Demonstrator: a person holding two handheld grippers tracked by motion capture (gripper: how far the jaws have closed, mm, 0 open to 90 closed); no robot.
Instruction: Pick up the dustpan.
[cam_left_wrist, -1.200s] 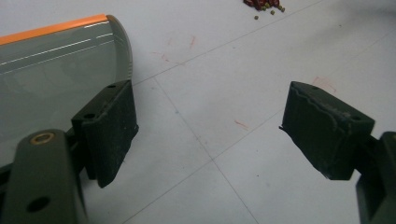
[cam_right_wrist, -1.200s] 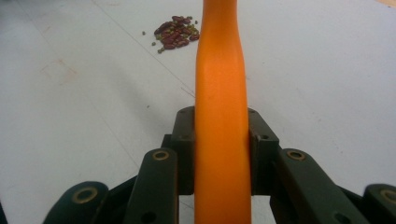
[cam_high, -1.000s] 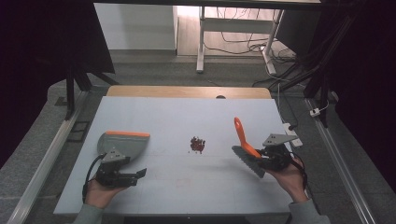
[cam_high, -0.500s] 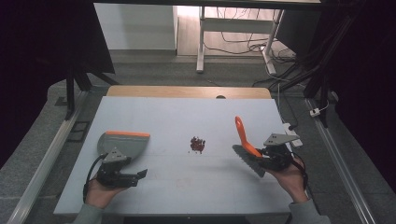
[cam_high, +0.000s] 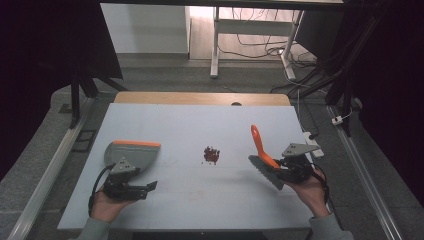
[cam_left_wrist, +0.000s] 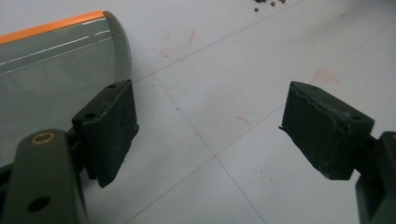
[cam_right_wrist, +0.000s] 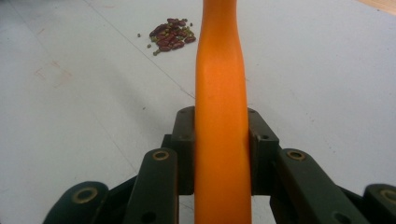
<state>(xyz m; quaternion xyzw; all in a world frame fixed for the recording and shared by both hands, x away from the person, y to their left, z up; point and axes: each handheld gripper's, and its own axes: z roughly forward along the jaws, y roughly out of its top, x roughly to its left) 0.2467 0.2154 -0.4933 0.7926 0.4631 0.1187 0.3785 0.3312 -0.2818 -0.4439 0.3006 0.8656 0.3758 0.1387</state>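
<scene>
Overhead: left gripper (cam_high: 150, 186) low on pale table (cam_high: 200, 125), just below grey dustpan (cam_high: 131, 152); bean pile (cam_high: 211, 155) mid-table; right gripper (cam_high: 278, 165) clamped on orange brush (cam_high: 260, 145).
Left gripper view: jaws wide apart, empty, dustpan (cam_left_wrist: 51, 65) behind one.
Right gripper view: brush handle (cam_right_wrist: 220, 116) pinched between jaws, beans (cam_right_wrist: 170, 33) beyond.

Overhead forward-down; gripper views close — tabletop (cam_high: 200, 125)
</scene>
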